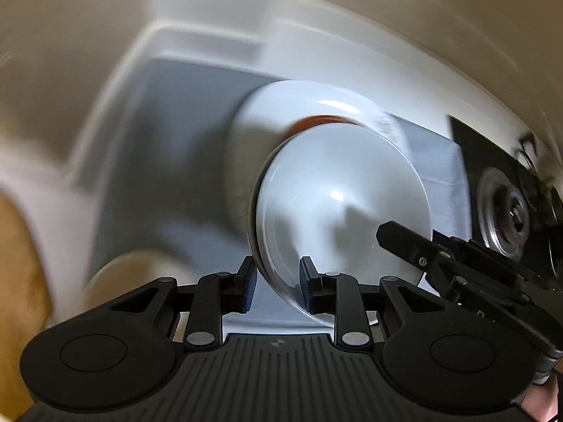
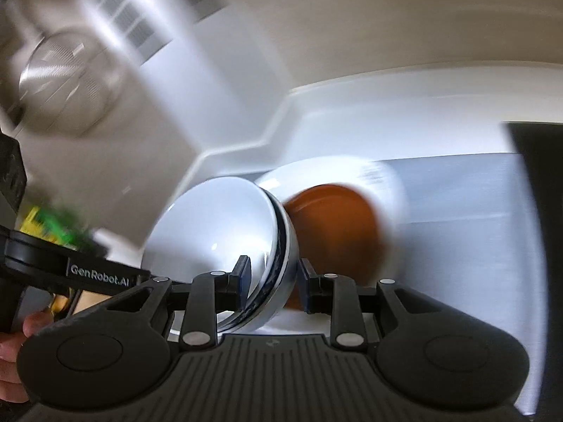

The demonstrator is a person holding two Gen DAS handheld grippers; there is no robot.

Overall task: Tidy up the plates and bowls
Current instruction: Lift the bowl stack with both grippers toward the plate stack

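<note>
A white bowl with a dark blue rim band (image 1: 337,211) (image 2: 218,232) is held tilted on edge over a grey mat (image 1: 169,133). My left gripper (image 1: 278,281) has its fingers on either side of the bowl's rim. My right gripper (image 2: 272,281) is shut on the same bowl's rim from the other side; it shows in the left wrist view (image 1: 415,246). Behind the bowl a white plate (image 1: 267,119) (image 2: 383,183) carries an orange-brown dish (image 2: 334,225) (image 1: 316,123). Both views are motion-blurred.
The mat lies in a white tray with a raised rim (image 1: 197,38) (image 2: 281,119). A round metal object (image 2: 67,70) sits at upper left. A yellow-green item (image 2: 52,225) is at left. A dark panel (image 2: 538,211) stands at right.
</note>
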